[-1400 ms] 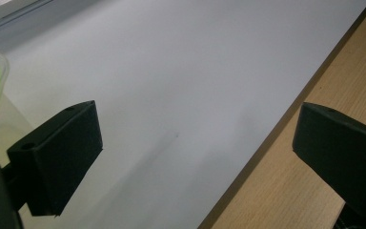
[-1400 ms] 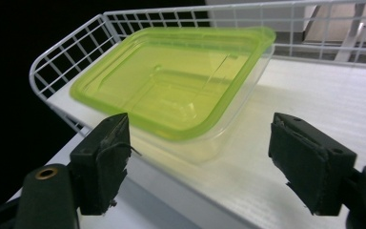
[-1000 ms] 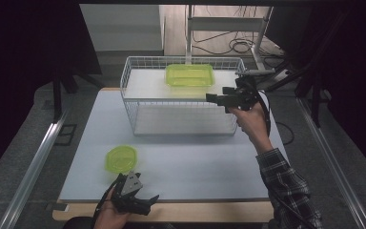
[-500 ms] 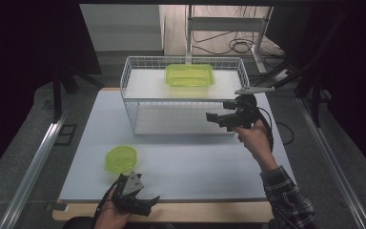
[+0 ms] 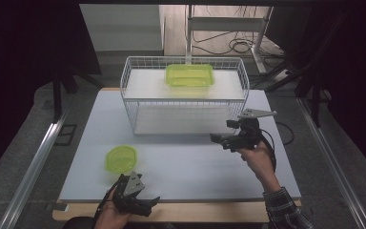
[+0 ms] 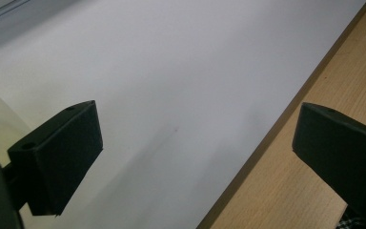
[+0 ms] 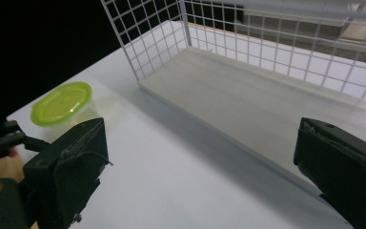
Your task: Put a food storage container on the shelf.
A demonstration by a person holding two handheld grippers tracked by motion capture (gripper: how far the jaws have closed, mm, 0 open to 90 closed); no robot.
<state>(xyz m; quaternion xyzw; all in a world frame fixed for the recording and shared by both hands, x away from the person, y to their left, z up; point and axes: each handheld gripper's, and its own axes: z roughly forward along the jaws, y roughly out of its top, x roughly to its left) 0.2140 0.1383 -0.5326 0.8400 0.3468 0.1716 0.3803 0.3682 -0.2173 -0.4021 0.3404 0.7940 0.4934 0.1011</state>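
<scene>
A round clear tub with a green lid stands on the white mat at the front left, also seen as that tub in the right gripper view. A rectangular green-lidded box rests on the upper shelf of the white wire rack. My left gripper lies open at the front table edge, just right of the round tub, its jaws empty. My right gripper hovers low in front of the rack's right end, pointing left; its jaws have just been opening and hold nothing.
The white mat covers a wooden table whose bare front edge shows. The rack's lower board lies inside the wire mesh. Metal rails run along both sides; cables and a stand sit behind the table.
My right gripper has come down and toward the front from beside the rack's top right corner to just above the mat. The left gripper and both containers have stayed put.
</scene>
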